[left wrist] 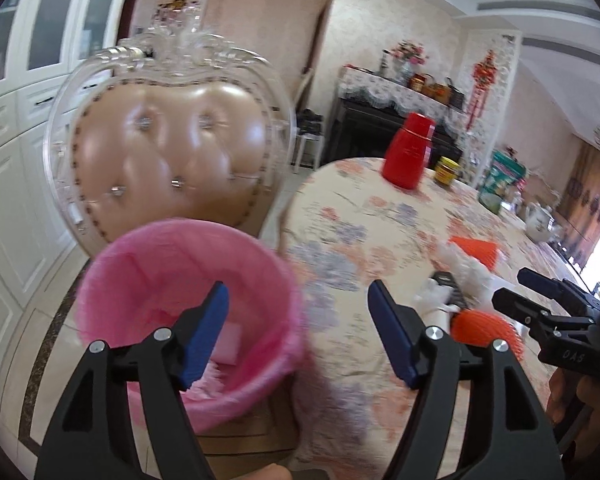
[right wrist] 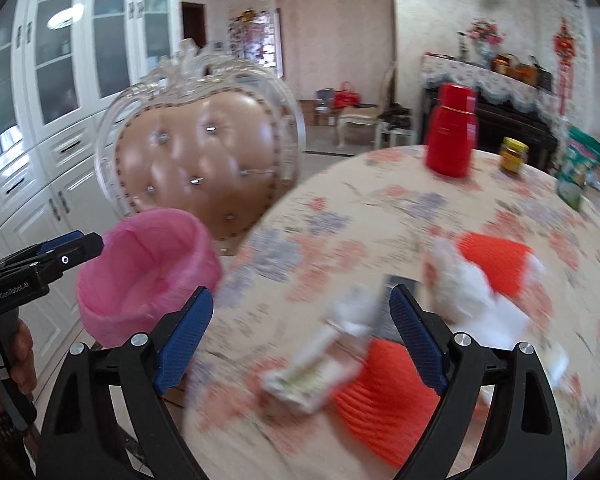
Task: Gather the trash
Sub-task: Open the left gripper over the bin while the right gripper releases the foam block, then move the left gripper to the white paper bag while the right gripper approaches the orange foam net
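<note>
A bin lined with a pink bag [left wrist: 180,296] [right wrist: 148,272] stands on a seat beside the table's left edge, with a pale pink piece inside. Trash lies on the floral tablecloth [right wrist: 340,220]: a white wrapper [right wrist: 316,372], crumpled white tissue [right wrist: 460,284] [left wrist: 468,272], two orange foam nets [right wrist: 384,392] [right wrist: 496,260] and a dark flat item [left wrist: 450,288]. My left gripper [left wrist: 298,336] is open and empty over the bin's right rim. My right gripper [right wrist: 300,340] is open and empty, just above the wrapper; it also shows in the left wrist view [left wrist: 512,292].
A padded chair with a clear frame [left wrist: 172,148] stands behind the bin. A red flask [left wrist: 406,152] and a yellow-lidded jar [left wrist: 447,170] stand at the table's far side. Packets and a teapot sit at far right. White cabinets line the left wall.
</note>
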Demonstrator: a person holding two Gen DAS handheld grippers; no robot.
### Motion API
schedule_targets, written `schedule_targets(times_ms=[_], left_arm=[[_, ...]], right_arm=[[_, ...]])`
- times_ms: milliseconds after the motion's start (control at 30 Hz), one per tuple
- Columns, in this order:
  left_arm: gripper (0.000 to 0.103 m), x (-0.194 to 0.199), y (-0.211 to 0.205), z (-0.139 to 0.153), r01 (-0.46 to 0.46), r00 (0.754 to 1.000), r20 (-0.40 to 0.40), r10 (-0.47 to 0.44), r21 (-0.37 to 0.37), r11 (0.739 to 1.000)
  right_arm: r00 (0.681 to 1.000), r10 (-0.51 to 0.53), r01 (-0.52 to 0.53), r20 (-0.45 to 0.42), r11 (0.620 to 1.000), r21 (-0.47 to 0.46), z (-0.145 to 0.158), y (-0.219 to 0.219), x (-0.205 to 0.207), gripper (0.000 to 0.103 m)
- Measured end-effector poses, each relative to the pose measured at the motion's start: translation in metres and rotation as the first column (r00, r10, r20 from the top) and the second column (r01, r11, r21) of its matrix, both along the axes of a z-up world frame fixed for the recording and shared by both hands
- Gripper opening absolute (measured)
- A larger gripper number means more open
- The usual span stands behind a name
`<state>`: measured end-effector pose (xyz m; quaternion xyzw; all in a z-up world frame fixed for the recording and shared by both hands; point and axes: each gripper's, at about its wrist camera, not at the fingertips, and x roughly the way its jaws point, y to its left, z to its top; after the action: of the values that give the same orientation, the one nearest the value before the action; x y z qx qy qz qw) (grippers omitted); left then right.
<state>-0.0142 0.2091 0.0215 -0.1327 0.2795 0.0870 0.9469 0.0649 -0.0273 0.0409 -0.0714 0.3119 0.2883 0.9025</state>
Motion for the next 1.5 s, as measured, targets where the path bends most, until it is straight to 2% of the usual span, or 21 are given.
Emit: schedule_targets(times_ms=[300,600,1033,1500], left_arm=[[0.071,0.021,-0.056,-0.008,0.103,0.994,-0.021,-0.103,0.008,0.995],[0.071,0.043,-0.096,-0.025,0.176,0.982,-0.073,-0.175,0.007,0.984],[0.071,0.074,-0.134,-0.059,0.254,0.955,-0.16,-0.251,-0.004,0.967],[0.071,0.098,-0.151,-0.095,0.286,0.919,-0.287,-0.272,0.007,0.958]], right_arm=[[0.992,-0.126,0.126,-0.027,0.992,0.01,-0.014,-0.074,-0.001,0.085],[0.981,-0.186,0.188,-0.062,0.982,0.016,-0.027,-0.114,0.003,0.085],[0.966,-0.223,0.225,-0.131,0.974,-0.002,-0.056,-0.143,0.008,0.085],[0.959,-0.238,0.24,-0.151,0.971,-0.005,-0.065,-0.156,0.01,0.085]])
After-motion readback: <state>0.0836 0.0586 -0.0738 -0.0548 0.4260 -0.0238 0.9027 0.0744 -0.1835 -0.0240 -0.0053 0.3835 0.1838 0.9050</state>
